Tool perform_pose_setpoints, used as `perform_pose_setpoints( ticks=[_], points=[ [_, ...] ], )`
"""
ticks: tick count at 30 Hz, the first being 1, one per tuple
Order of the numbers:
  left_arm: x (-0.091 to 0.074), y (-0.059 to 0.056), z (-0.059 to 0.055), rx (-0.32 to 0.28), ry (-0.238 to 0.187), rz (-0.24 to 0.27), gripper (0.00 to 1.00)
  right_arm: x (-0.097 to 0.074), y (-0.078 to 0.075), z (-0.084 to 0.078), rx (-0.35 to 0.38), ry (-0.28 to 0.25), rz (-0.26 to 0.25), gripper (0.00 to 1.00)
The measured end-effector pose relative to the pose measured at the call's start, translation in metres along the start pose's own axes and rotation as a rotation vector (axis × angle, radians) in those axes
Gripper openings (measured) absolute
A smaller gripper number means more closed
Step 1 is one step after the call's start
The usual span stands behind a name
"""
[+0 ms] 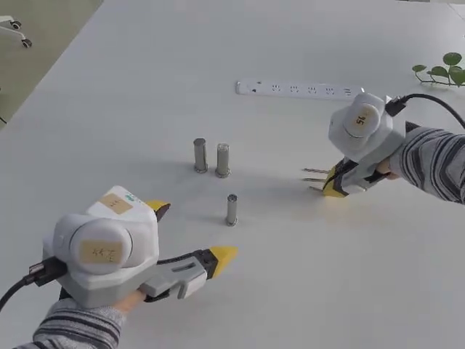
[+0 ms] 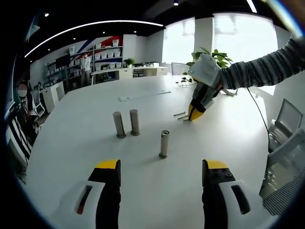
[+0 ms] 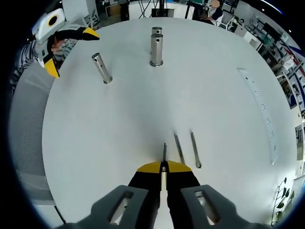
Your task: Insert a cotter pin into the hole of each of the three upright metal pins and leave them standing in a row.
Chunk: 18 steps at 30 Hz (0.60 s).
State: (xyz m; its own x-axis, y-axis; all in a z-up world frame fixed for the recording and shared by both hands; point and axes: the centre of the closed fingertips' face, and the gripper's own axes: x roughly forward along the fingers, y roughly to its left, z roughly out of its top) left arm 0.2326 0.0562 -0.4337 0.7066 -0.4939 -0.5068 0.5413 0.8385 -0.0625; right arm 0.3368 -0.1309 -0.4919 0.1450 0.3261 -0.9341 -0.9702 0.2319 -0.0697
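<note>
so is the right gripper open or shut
Shut: the right gripper has its yellow jaws pressed together, with a cotter pin sticking out between them.

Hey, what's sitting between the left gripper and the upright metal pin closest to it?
Nothing. The stretch between the left gripper and the nearest metal pin is bare white table, as the left gripper view and the head view both show.

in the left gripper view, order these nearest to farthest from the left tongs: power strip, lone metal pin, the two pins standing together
1. lone metal pin, just ahead of the left tongs, centre
2. two pins standing together, further back on the left; too close to split
3. power strip, far back
</note>
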Motion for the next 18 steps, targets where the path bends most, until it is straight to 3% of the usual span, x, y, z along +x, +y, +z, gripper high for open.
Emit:
perform_pose_setpoints(
  ticks=[8, 12, 18],
  points=[
    [-0.002, -0.003, 0.002, 0.012, 0.0, -0.016, 0.6, -0.005, 0.0, 0.001, -0.03, -0.052, -0.055, 0.0],
    [-0.003, -0.004, 0.007, -0.006, -0.012, -0.022, 0.57, -0.014, -0.001, 0.013, -0.056, -0.129, -0.099, 0.0],
    [-0.005, -0.008, 0.019, 0.012, -0.029, -0.047, 0.52, -0.035, 0.01, 0.038, -0.132, -0.224, -0.154, 0.0]
  ],
)
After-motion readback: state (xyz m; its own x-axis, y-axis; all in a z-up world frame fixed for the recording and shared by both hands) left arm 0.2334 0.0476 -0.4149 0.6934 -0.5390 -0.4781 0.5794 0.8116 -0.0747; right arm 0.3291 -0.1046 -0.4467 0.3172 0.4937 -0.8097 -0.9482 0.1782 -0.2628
